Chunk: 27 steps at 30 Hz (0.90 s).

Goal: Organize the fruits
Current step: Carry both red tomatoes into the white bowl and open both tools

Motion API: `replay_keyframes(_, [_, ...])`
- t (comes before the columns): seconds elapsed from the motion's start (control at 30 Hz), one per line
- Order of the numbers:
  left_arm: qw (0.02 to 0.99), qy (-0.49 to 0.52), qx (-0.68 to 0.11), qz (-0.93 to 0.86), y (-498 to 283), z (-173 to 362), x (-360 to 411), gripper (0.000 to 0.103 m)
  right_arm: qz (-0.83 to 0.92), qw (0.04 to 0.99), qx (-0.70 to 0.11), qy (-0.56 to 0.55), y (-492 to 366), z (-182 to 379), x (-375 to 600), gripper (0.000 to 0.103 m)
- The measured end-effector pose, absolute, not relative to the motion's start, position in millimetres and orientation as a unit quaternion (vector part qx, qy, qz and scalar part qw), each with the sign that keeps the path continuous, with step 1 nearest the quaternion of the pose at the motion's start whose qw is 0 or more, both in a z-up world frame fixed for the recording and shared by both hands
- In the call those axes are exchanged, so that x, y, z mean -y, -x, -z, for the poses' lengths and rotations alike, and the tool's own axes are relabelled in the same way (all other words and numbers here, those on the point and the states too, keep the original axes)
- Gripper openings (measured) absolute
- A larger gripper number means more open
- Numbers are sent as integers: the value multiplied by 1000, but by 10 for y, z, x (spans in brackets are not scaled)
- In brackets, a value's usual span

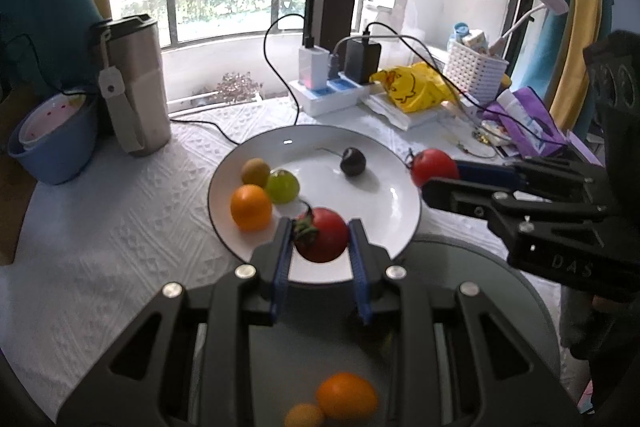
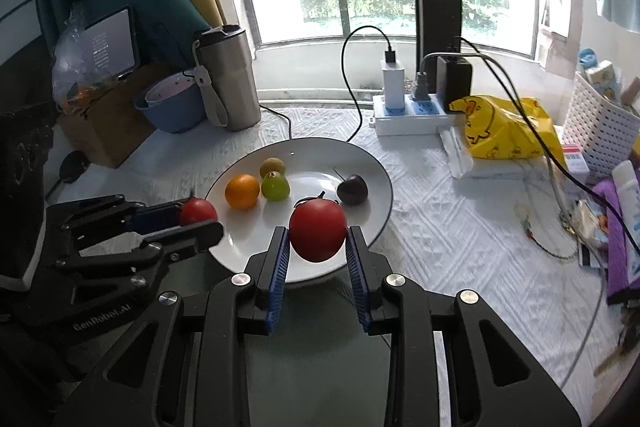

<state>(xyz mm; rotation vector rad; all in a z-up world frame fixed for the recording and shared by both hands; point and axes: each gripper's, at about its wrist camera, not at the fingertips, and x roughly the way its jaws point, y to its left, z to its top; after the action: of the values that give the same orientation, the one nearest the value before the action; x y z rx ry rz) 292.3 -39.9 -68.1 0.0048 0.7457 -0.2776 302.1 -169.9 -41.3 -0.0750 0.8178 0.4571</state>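
Observation:
A white plate holds an orange kumquat, a green fruit, a brown-yellow fruit and a dark cherry. My left gripper is shut on a red tomato over the plate's near rim. My right gripper is shut on a second red tomato over the plate's right rim. Two orange fruits lie blurred below the left gripper.
A steel tumbler and blue bowl stand far left. A power strip with trailing cables, a yellow bag and a white basket crowd the far right. A dark round surface lies near.

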Motion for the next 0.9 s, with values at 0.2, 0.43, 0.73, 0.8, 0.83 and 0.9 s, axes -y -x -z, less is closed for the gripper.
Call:
replay_keyframes(0.2, [918, 2, -375, 130, -3119, 777, 365, 29, -224, 886, -404, 37, -3228, 515, 1590, 31])
replay_keyframes(0.43, [913, 19, -386, 130, -3239, 870, 281, 29, -230, 878, -417, 44, -3502, 662, 1441, 31])
replay_keyframes(0.73, [912, 33, -390, 121, -3267, 904, 201, 30, -229, 871, -432, 42, -3619, 829, 1361, 31])
replay_keyframes(0.8, [912, 35, -392, 119, -3269, 906, 188, 30, -228, 872, -431, 42, -3613, 825, 1359, 31])
replay_keyframes(0.83, [912, 38, -392, 118, -3262, 904, 183, 31, -227, 873, -430, 42, -3607, 820, 1359, 31])
replay_keyframes(0.9, [912, 38, -390, 118, -3241, 884, 182, 33, -224, 875, -427, 41, -3596, 796, 1365, 31])
